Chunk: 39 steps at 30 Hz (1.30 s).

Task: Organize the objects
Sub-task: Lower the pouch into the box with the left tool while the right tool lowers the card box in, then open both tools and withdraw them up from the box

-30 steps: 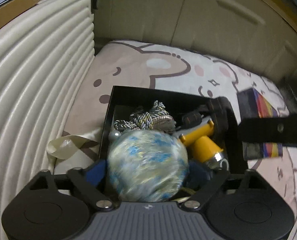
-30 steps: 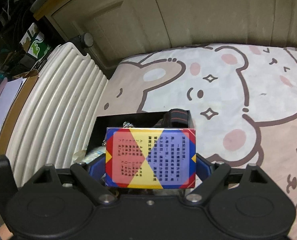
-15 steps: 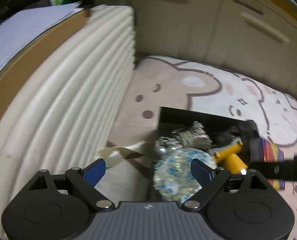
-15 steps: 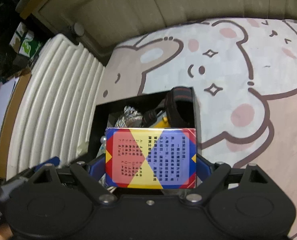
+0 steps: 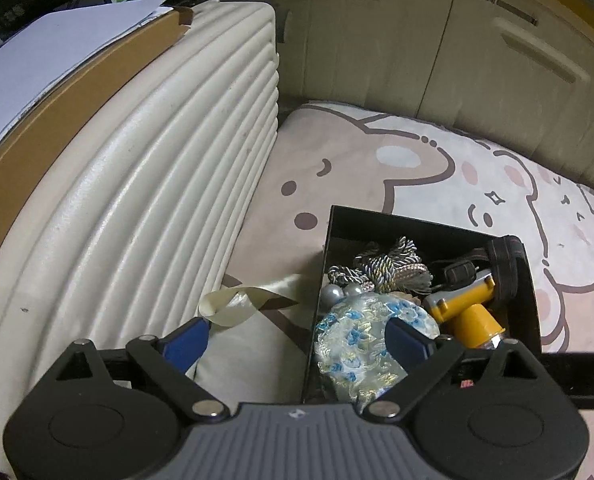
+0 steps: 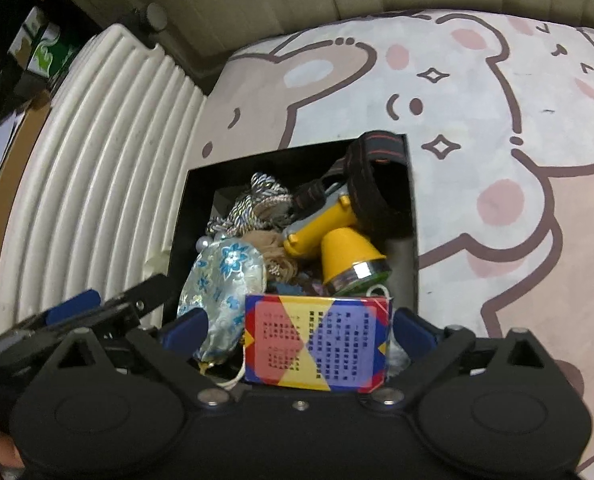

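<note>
— What does your left gripper [image 5: 295, 338] have between its fingers?

— Nothing. Your jaws stand wide apart, the left blue pad [image 5: 185, 342] over the cream cushion [image 5: 241, 364], the right pad over the brocade pouch [image 5: 361, 336] lying in the black box [image 5: 429, 224].

— Where does the box sit for you?

— At about four o'clock, on the bear-print mat [image 5: 337, 168]. Behind the pouch lie a knot of braided cord [image 5: 385, 268] and two silver beads [image 5: 337, 292]; at the pouch's three o'clock lies a yellow headlamp [image 5: 469, 312], its black strap [image 5: 505, 268] against the box's right wall.

— And at nine o'clock?

— You have the ribbed cream cushion wall [image 5: 137, 184], with a loop of pale ribbon [image 5: 233, 304] at its foot, just beside the box.
</note>
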Each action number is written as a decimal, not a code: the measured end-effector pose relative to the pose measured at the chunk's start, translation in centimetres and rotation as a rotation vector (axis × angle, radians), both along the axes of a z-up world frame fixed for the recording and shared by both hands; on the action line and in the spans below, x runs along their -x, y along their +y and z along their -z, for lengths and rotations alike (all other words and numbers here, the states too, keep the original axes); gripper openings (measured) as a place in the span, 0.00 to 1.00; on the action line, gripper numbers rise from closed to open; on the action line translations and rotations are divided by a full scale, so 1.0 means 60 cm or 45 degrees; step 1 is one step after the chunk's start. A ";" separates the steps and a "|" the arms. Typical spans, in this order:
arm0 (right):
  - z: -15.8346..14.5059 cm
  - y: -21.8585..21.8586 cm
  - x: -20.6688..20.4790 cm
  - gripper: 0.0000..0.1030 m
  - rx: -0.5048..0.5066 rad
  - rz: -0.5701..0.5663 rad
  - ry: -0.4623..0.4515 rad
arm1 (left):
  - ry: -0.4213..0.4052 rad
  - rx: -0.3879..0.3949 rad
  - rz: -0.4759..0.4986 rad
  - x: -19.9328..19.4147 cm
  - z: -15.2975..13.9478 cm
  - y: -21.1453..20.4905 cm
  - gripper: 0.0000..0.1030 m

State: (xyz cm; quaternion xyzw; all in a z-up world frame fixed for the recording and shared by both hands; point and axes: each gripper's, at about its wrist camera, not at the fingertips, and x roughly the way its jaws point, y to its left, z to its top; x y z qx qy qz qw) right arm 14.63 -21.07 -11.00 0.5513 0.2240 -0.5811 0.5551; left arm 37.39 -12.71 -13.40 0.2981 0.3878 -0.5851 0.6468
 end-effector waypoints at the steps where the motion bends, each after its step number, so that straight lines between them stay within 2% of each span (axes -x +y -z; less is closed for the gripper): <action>1: 0.001 0.001 0.002 0.97 -0.004 0.006 0.000 | 0.000 -0.003 0.003 0.001 0.001 0.000 0.92; 12: -0.010 0.010 0.021 0.97 0.036 0.036 0.003 | -0.020 -0.004 0.045 0.018 -0.007 0.006 0.93; 17: -0.027 0.020 0.035 0.97 0.084 0.039 0.053 | -0.023 0.020 0.036 0.025 -0.024 0.015 0.94; 22: -0.047 0.035 0.050 0.97 0.132 0.054 0.137 | -0.008 0.062 0.025 0.038 -0.053 0.025 0.97; 33: -0.108 0.072 0.069 0.97 0.235 0.007 0.216 | -0.005 0.148 -0.017 0.062 -0.131 0.059 1.00; 39: -0.143 0.110 0.075 0.97 0.274 -0.040 0.253 | 0.018 0.138 -0.060 0.056 -0.168 0.092 1.00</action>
